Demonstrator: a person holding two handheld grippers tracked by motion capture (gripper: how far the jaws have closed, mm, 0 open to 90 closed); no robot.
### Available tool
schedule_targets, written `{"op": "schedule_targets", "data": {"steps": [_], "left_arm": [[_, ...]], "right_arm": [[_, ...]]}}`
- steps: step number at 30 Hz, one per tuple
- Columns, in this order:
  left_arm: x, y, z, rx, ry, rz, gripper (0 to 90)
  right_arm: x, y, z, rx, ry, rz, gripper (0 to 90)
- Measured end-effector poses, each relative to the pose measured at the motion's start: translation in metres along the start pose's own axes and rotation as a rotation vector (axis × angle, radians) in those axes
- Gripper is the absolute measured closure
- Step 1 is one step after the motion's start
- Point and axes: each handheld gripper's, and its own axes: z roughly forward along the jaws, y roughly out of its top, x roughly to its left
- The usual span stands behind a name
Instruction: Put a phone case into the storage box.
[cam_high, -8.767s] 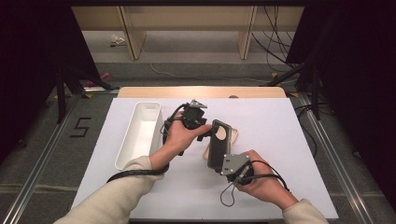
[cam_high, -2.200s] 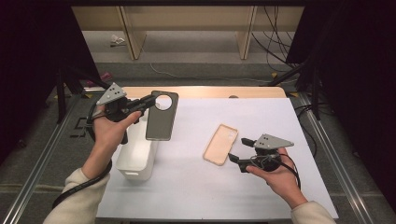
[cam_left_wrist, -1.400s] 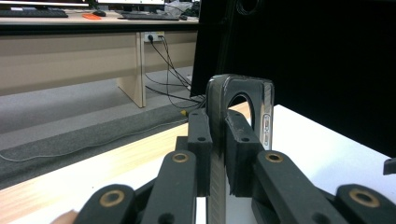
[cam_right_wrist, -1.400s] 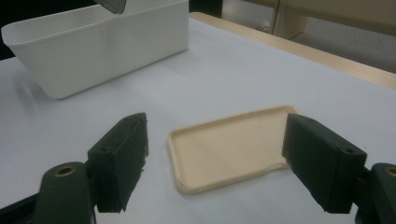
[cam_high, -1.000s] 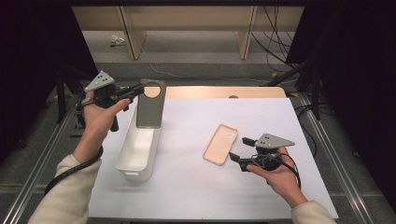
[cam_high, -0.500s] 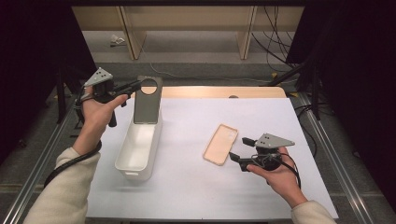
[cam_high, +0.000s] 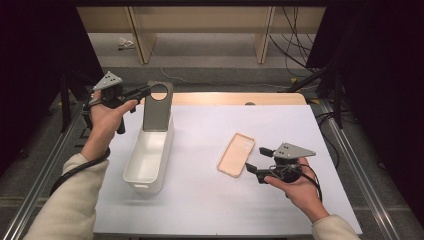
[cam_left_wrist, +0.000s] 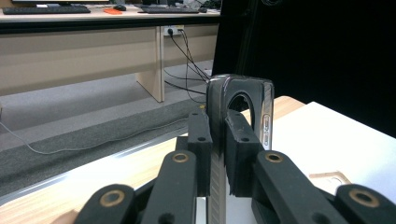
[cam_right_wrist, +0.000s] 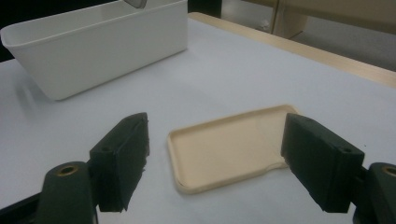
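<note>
Left gripper (cam_high: 141, 92): its fingers (cam_left_wrist: 200, 140) are clamped on the top edge of a dark grey phone case (cam_high: 157, 107), next to its round camera cut-out. The case hangs upright from the fingers, and its lower end sits at or just inside the far end of the white bin (cam_high: 131, 176). Whether that end touches the bin floor cannot be told. In the left gripper view the case stands edge-on between the two pads, gripped firmly.

Centre: the bin stands lengthwise on the white surface (cam_high: 200, 210), directly below the left fingers, and no other item is seen inside it.

Right gripper (cam_high: 255, 161): its fingers (cam_right_wrist: 122, 156) stand well apart and hold nothing. A beige phone case (cam_high: 236, 154) lies flat, hollow side up, on the surface just ahead of them, in line with the gap between the pads but apart from both.

Assessment: the work appears to be loading the cases into the bin. The dark case is carried to the bin but not released; lowering and letting go remain. The beige case is untouched; it remains to be grasped, lifted and carried over. Roughly the first half is in hand, none completed.
</note>
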Motion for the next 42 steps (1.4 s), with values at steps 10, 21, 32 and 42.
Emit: {"op": "schedule_targets", "data": {"steps": [10,21,32,42], "left_arm": [[0.009,-0.002,0.003,-0.001,0.004,-0.005,81.7],[0.016,-0.010,0.012,0.014,0.005,-0.014,81.7],[0.020,-0.013,0.018,0.023,0.007,-0.018,81.6],[0.025,-0.020,0.022,0.039,0.010,-0.026,81.6]], "right_arm": [[0.000,0.000,0.000,0.000,0.000,0.000,24.6],[0.000,0.000,0.000,-0.001,-0.001,-0.001,24.6],[0.000,0.000,-0.001,-0.003,-0.001,-0.001,24.7],[0.000,0.000,0.000,-0.003,-0.001,-0.001,24.7]]}}
